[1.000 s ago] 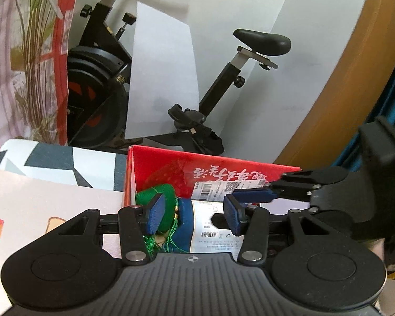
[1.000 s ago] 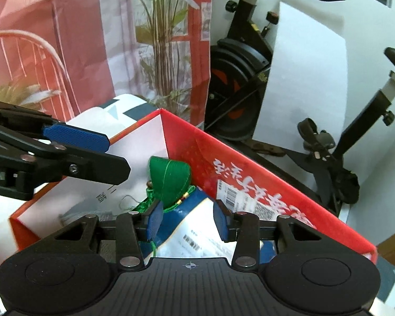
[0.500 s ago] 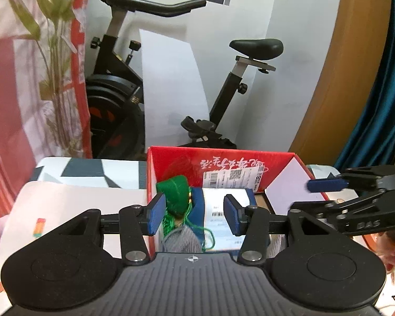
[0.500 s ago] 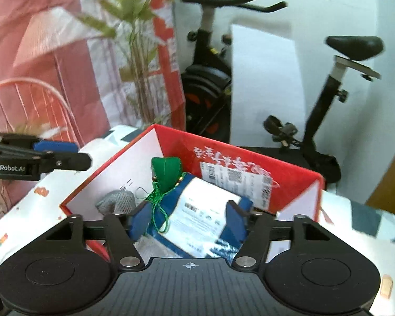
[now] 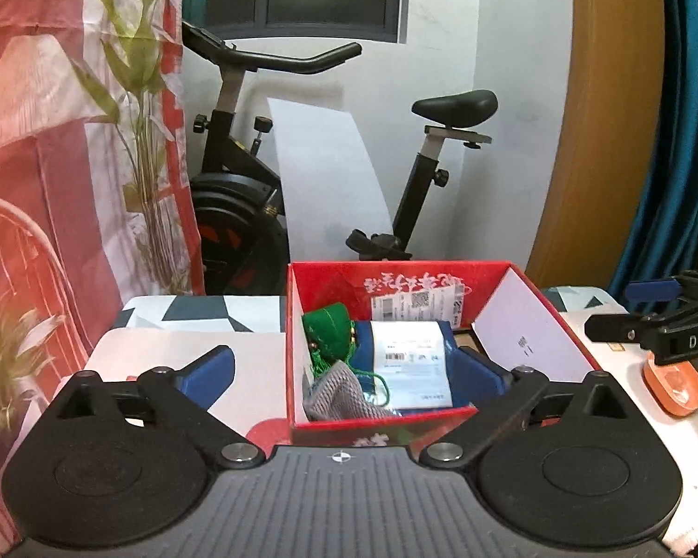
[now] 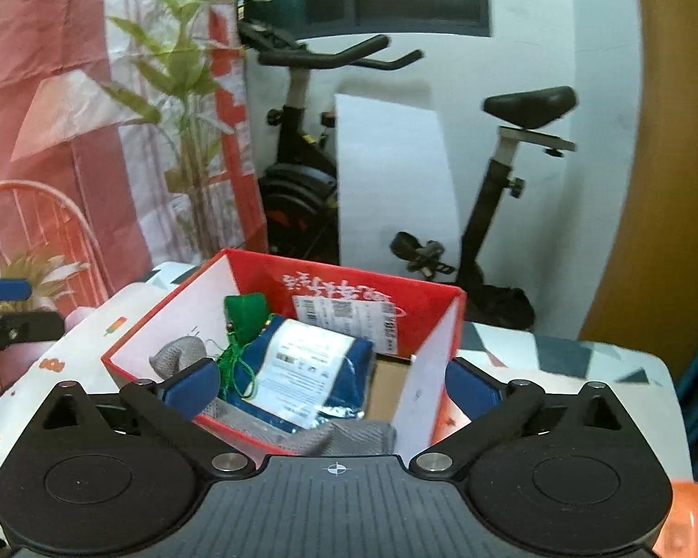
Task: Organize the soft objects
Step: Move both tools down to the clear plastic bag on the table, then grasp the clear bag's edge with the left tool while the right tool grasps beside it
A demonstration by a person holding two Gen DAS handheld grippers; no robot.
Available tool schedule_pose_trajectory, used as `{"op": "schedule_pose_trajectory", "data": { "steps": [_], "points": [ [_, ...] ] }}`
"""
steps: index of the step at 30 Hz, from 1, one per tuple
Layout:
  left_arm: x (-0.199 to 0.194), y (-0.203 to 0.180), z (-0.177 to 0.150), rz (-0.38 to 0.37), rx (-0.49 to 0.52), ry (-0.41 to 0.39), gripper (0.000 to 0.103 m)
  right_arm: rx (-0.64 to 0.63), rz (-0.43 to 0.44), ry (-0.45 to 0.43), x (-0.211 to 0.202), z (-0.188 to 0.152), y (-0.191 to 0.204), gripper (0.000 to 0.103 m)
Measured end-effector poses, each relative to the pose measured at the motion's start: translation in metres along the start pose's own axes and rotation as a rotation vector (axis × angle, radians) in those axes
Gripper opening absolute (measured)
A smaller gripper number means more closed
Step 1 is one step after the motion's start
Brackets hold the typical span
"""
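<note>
A red cardboard box [image 5: 386, 421] [image 6: 349, 288] stands open on the table. Inside lie a green plush with tassels [image 5: 328, 325] [image 6: 244, 314], a blue packet with a white label [image 5: 409, 362] [image 6: 302, 362] and a grey knit piece [image 5: 337, 395] [image 6: 177, 353]. My left gripper [image 5: 346, 372] hangs in front of the box, its jaws opening wide, with nothing pressed between the pads. My right gripper [image 6: 332, 386] is also back from the box with its jaws opening and holding nothing. Each shows at the edge of the other's view: right gripper [image 5: 628, 311], left gripper [image 6: 4, 307].
The table has a patterned cloth [image 5: 186, 348]. An orange object [image 5: 670, 386] lies to the right of the box. Behind the table stand an exercise bike [image 5: 237, 214], a white board [image 5: 325, 186] and a plant [image 5: 139, 107]. A pink wire chair [image 6: 37, 232] is at the left.
Both grippers have drawn back and risen from the box, and their jaws have spread wide. The green plush, blue packet and grey piece stay inside the box.
</note>
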State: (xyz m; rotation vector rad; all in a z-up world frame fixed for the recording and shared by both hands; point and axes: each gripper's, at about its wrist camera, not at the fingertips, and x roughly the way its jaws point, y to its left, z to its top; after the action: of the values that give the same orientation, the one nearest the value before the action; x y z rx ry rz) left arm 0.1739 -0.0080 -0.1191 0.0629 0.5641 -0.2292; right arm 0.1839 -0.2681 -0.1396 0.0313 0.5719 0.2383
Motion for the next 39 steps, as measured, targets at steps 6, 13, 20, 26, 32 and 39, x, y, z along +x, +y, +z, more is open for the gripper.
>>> {"op": "schedule_pose_trajectory", "data": {
  "steps": [6, 13, 20, 26, 32, 39],
  "points": [
    [-0.017, -0.005, -0.010, 0.017, 0.012, 0.009, 0.103, 0.046, -0.056, -0.036, -0.023, -0.019, -0.004, 0.103],
    [-0.007, 0.005, -0.040, 0.055, -0.019, 0.091, 0.103, 0.068, -0.067, -0.003, -0.025, -0.056, -0.007, 0.103],
    [0.005, 0.013, -0.069, 0.090, 0.004, 0.190, 0.103, 0.050, -0.078, 0.099, -0.005, -0.095, 0.006, 0.103],
    [0.018, 0.014, -0.083, 0.111, 0.000, 0.218, 0.103, 0.024, -0.032, 0.175, 0.018, -0.116, 0.024, 0.103],
    [0.029, 0.023, -0.095, 0.056, -0.035, 0.241, 0.096, 0.046, 0.018, 0.246, 0.040, -0.131, 0.028, 0.103],
    [0.046, 0.033, -0.101, -0.008, -0.069, 0.300, 0.058, 0.049, 0.041, 0.313, 0.058, -0.144, 0.031, 0.103]
  ]
}}
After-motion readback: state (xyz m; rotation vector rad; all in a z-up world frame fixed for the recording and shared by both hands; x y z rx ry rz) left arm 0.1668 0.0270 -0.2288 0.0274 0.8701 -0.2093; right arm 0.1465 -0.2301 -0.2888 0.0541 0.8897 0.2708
